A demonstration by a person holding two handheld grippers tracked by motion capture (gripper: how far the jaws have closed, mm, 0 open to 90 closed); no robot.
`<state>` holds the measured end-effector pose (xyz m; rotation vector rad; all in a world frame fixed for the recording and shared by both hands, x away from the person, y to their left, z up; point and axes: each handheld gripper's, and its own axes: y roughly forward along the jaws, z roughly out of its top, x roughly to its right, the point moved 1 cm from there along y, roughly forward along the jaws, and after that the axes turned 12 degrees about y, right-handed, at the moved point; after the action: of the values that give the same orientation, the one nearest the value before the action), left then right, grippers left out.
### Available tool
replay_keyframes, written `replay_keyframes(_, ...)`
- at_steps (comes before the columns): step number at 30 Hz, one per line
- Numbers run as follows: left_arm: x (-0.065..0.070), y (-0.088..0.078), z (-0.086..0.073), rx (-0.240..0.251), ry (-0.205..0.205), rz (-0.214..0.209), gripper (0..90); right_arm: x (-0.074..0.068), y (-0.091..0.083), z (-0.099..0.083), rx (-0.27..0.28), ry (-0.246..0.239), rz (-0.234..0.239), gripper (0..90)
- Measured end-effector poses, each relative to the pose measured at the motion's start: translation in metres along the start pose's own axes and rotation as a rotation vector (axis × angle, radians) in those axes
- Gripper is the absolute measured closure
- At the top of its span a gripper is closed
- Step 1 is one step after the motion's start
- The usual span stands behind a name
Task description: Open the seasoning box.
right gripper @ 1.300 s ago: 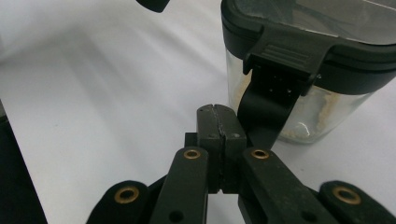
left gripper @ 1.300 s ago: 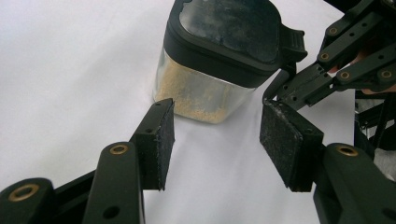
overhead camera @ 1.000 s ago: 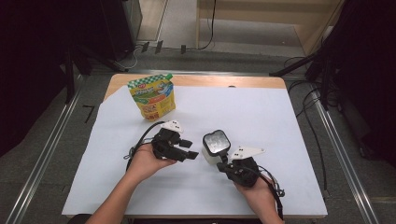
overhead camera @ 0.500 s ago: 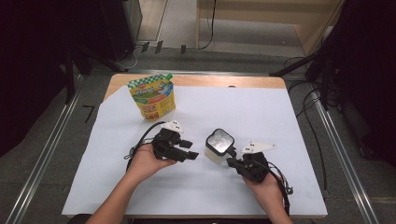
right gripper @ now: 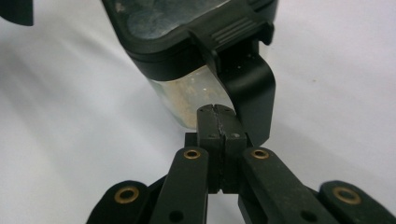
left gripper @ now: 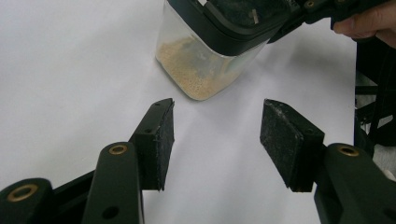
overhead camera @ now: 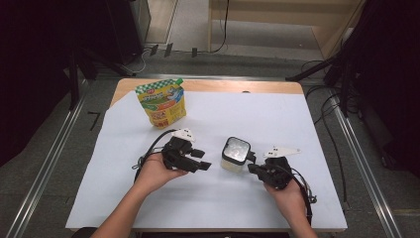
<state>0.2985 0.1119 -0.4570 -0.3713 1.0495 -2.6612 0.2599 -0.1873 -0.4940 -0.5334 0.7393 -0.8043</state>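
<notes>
White sheet over wood table (overhead camera: 208, 87), dark floor and cables around. Clear container (overhead camera: 235, 154) w/ black lid sits mid-sheet, between the two grippers; pale grainy powder low inside, seen thru wall in left gripper view (left gripper: 201, 70).

Right gripper (right gripper: 218, 122): jaws fully closed, pads together, nothing between them, tips right at lid's side latch (right gripper: 247, 88). Can't tell if they touch it.

Left gripper (left gripper: 217, 135): jaws approx half apart, empty, aimed at container, short of it.

Yellow-green pouch (overhead camera: 161, 102) well apart, near far-left of sheet.

Risk: latch pried w/ no hold on body → container may tip or slide, powder spills. Left should brace first.

Hidden: lid top cropped in gripper views; latch state unclear; pouch print illegible.
</notes>
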Motion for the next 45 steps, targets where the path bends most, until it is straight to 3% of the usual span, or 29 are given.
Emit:
replay_keyframes(7, -0.001, 0.002, 0.001, 0.014, 0.017, 0.022, 41.5, 0.012, -0.004, 0.005, 0.01, 0.021, -0.023, 90.0)
replay_keyframes(11, -0.004, 0.006, 0.002, 0.01, 0.007, 0.001, 39.7, 0.017, -0.002, 0.007, 0.019, 0.019, -0.03, 90.0)
replay_keyframes(14, -0.006, 0.011, 0.005, 0.012, -0.003, -0.019, 33.4, 0.022, -0.003, 0.009, 0.023, 0.004, -0.08, 90.0)
replay_keyframes(15, -0.007, 0.013, 0.005, 0.015, 0.005, -0.02, 32.2, 0.026, -0.003, 0.01, 0.019, 0.019, -0.085, 90.0)
replay_keyframes(17, -0.007, 0.016, 0.006, 0.019, 0.016, -0.024, 29.0, 0.032, -0.005, 0.012, 0.021, 0.053, -0.072, 90.0)
replay_keyframes(20, -0.01, 0.02, 0.008, 0.014, 0.026, -0.026, 25.1, 0.032, -0.008, 0.014, 0.023, 0.049, -0.071, 90.0)
replay_keyframes(24, -0.011, 0.022, 0.013, -0.002, 0.026, -0.062, 23.6, 0.032, -0.01, 0.017, 0.033, 0.052, -0.06, 90.0)
replay_keyframes(30, -0.011, 0.019, 0.021, 0.054, 0.056, -0.094, 21.4, 0.034, -0.017, 0.025, 0.044, 0.068, -0.032, 90.0)
replay_keyframes(35, -0.013, 0.023, 0.029, 0.032, 0.076, -0.09, 21.2, 0.038, -0.027, 0.041, 0.069, 0.059, -0.018, 90.0)
replay_keyframes(41, -0.014, 0.024, 0.042, 0.021, 0.123, -0.069, 20.7, 0.049, -0.019, 0.051, 0.048, 0.062, 0.008, 90.0)
replay_keyframes(43, -0.017, 0.027, 0.044, 0.028, 0.11, -0.055, 18.3, 0.051, -0.016, 0.05, 0.057, 0.069, 0.018, 90.0)
replay_keyframes(45, -0.022, 0.03, 0.044, 0.057, 0.096, -0.074, 18.0, 0.053, -0.014, 0.049, 0.053, 0.075, 0.02, 90.0)
